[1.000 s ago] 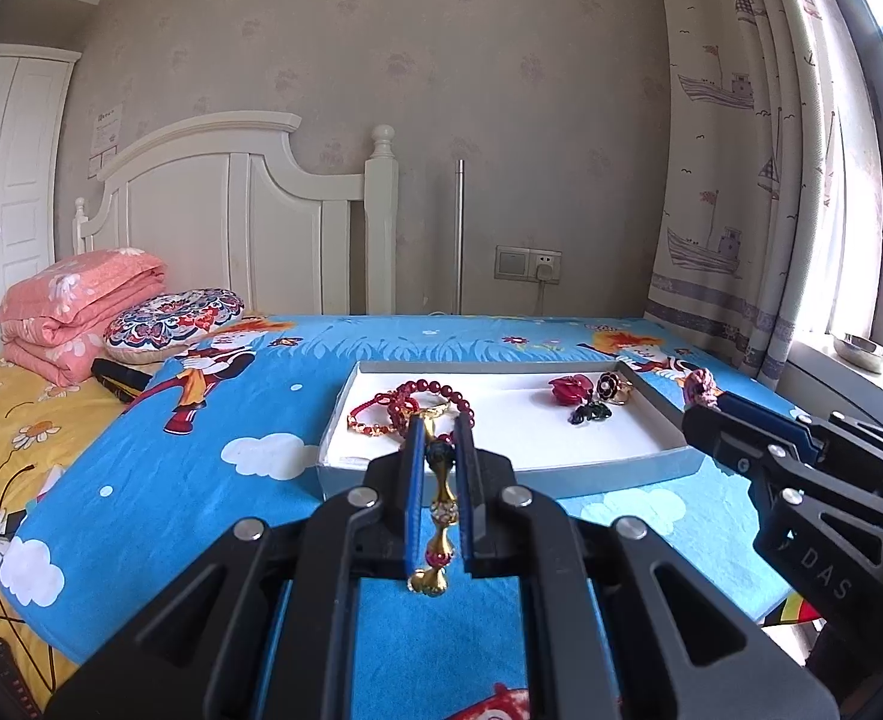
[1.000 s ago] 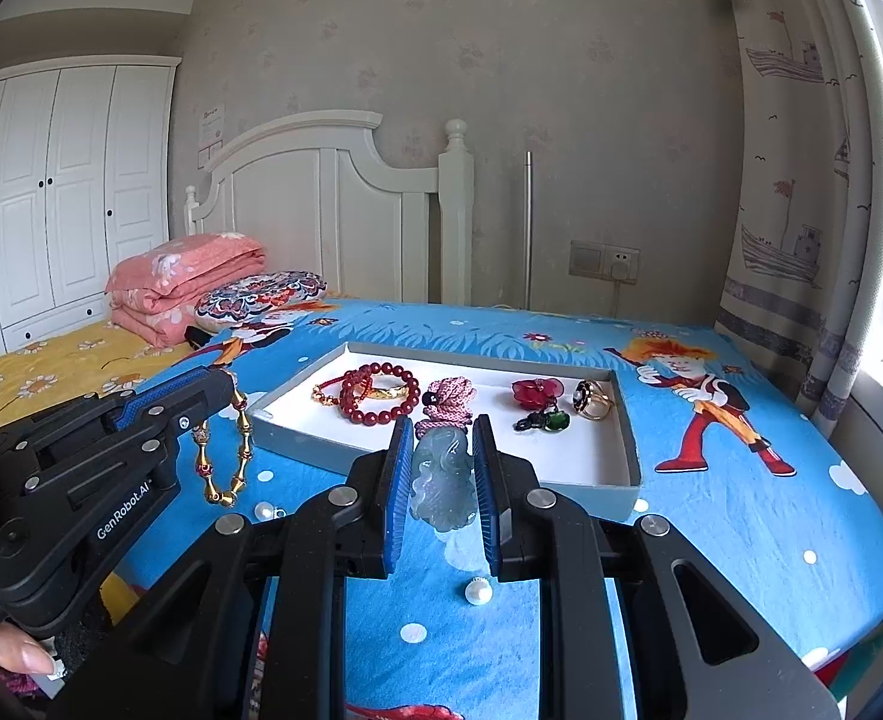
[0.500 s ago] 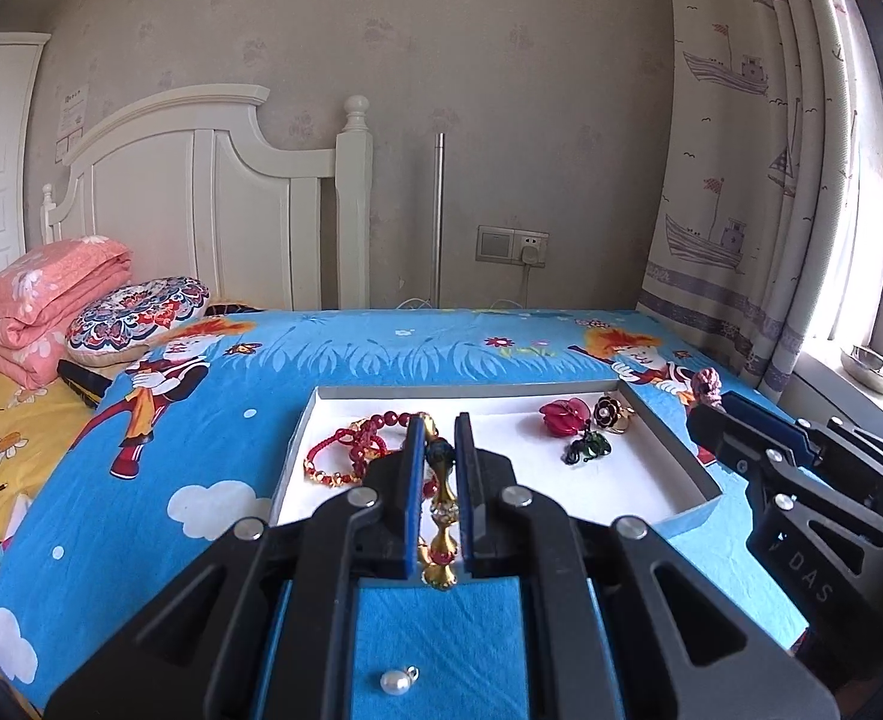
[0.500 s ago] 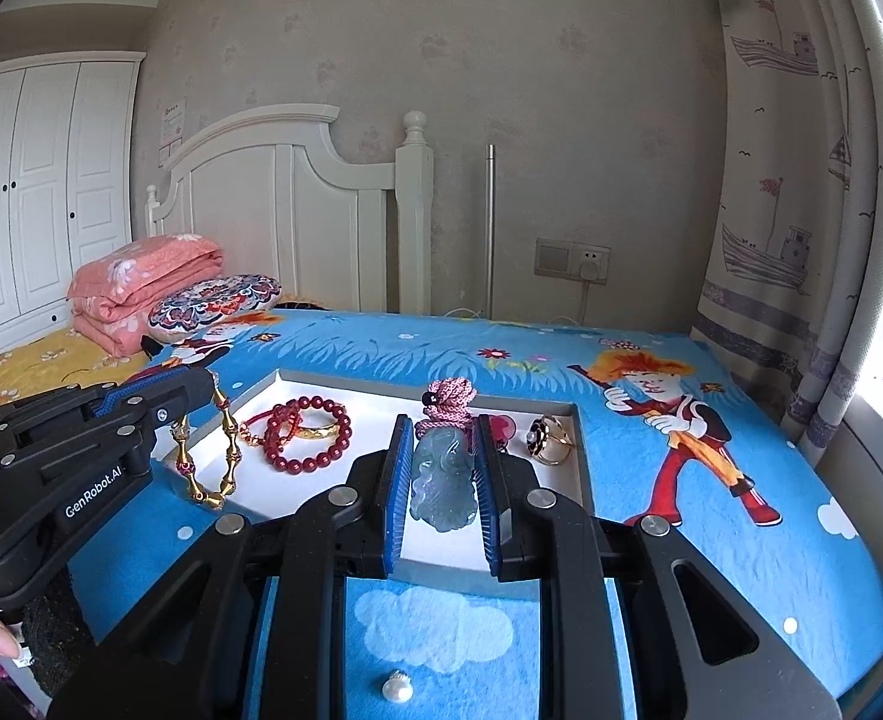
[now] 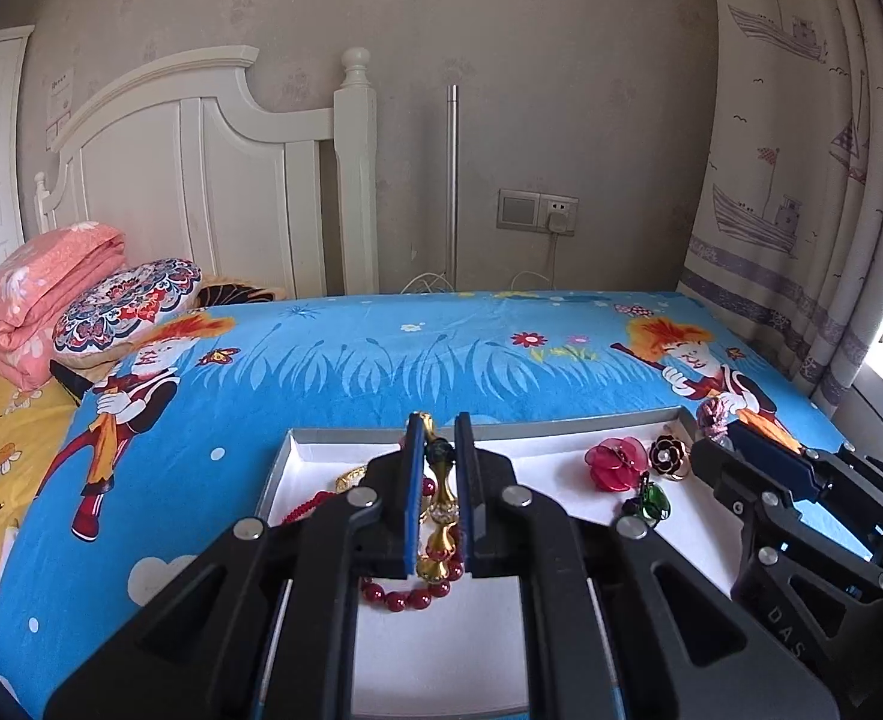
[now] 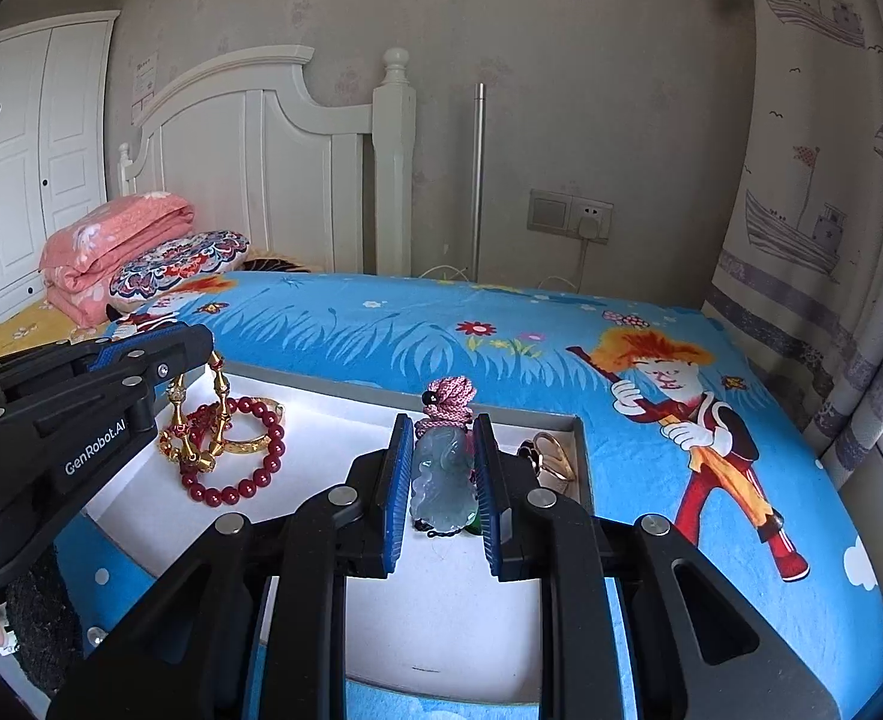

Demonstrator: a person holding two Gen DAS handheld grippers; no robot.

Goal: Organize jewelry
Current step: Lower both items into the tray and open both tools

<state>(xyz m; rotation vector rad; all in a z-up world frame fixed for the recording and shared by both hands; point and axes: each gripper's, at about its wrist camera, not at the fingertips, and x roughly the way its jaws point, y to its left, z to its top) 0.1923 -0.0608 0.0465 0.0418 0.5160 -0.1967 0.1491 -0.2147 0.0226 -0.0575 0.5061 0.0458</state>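
A white tray with a grey rim (image 5: pixel 345 433) (image 6: pixel 345 387) lies on the blue bed cover. My left gripper (image 5: pixel 439 444) is shut on a gold bracelet (image 5: pixel 439 516), which hangs over the tray's left part; it also shows in the right wrist view (image 6: pixel 201 420). My right gripper (image 6: pixel 443 468) is shut on a pale green jade pendant (image 6: pixel 444 483) with a pink cord knot (image 6: pixel 450 396), held over the tray's right part. In the tray lie a red bead bracelet (image 6: pixel 243 468) (image 5: pixel 405 597), a red flower piece (image 5: pixel 615 462), a black flower brooch (image 5: pixel 668 450), a green piece (image 5: pixel 651 501) and a gold ring (image 6: pixel 552 450).
The bed cover (image 5: pixel 381 354) is blue with cartoon figures. A patterned cushion (image 5: pixel 129 300) and a folded pink quilt (image 5: pixel 33 294) lie at the far left by the white headboard (image 5: pixel 201 180). A curtain (image 5: pixel 801 180) hangs at the right.
Both grippers have moved forward over the tray, carrying the gold bracelet and the jade pendant. The loose pearl on the cover has dropped out of view.
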